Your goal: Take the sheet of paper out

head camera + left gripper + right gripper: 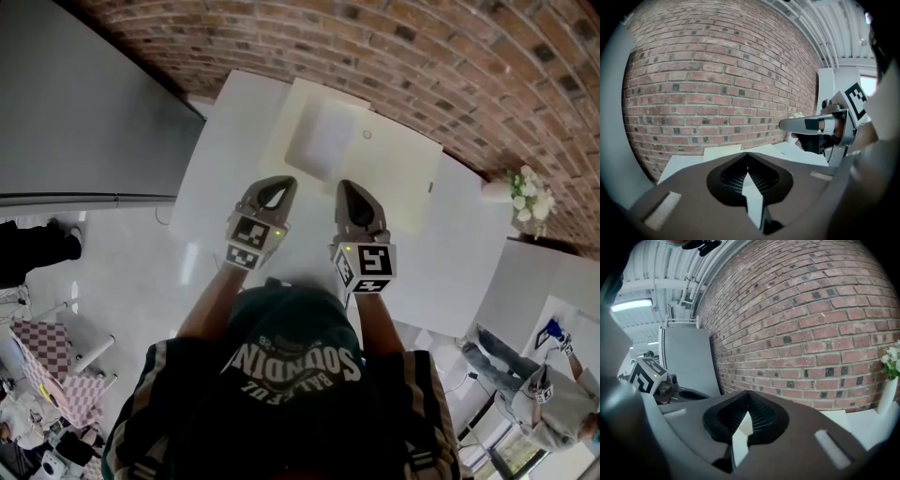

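A cream paper envelope [394, 169] lies flat on the white table [220, 159] below the brick wall. A paler white sheet [322, 141] shows on its left half. My left gripper [280, 181] hovers at the envelope's near edge, jaws shut and empty. Beside it, my right gripper [343, 186] is over the same near edge, also shut with nothing held. In the left gripper view, the shut tips [747, 153] point toward the envelope [723, 152], and the right gripper [806, 124] shows at the right. The right gripper view shows its own shut tips [749, 393].
A small vase of white flowers [525, 195] stands at the table's far right corner, also seen as the vase [889, 380]. A tall grey panel [84, 103] rises left of the table. A second white table [534, 281] is at the right. The brick wall [717, 84] is close behind.
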Demonstrator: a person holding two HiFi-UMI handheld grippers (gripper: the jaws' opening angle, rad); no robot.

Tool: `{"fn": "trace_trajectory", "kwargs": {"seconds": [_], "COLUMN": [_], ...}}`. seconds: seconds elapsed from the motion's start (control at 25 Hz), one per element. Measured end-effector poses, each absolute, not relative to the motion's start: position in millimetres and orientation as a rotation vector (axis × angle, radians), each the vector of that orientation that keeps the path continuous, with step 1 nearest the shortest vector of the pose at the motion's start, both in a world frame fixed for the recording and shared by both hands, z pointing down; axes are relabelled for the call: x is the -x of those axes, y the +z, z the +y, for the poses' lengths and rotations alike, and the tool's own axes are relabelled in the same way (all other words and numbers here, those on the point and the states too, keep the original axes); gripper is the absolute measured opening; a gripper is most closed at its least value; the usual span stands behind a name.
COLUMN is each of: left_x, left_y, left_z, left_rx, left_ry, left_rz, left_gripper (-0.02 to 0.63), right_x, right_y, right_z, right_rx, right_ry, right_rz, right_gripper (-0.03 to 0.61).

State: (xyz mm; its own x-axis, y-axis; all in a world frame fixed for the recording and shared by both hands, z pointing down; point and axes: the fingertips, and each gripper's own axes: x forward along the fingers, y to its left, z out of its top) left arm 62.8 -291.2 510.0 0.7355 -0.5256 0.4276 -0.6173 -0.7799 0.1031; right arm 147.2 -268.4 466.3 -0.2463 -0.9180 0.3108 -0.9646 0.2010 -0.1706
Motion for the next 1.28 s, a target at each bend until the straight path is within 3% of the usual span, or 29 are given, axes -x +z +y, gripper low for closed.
{"fn": "trace_trajectory", "kwargs": {"seconds": [0.72,1.28], "left_x": [-76,-78], "left_y": [547,565], "left_z": [-324,-330], "left_rx": [-2.599,-2.54], "left_ry": [0.621,0.644], "left_rz": [-0.949,-0.975], "left_gripper": [0.011,0.011], "right_x": [-194,-204], "right_y": [550,608], "right_z": [-330,-362], "right_rx": [-1.669,-1.52], "right_ry": [0.821,1.031], "right_rz": [-2.298,-2.245], "right_gripper": [0.003,0.101]}}
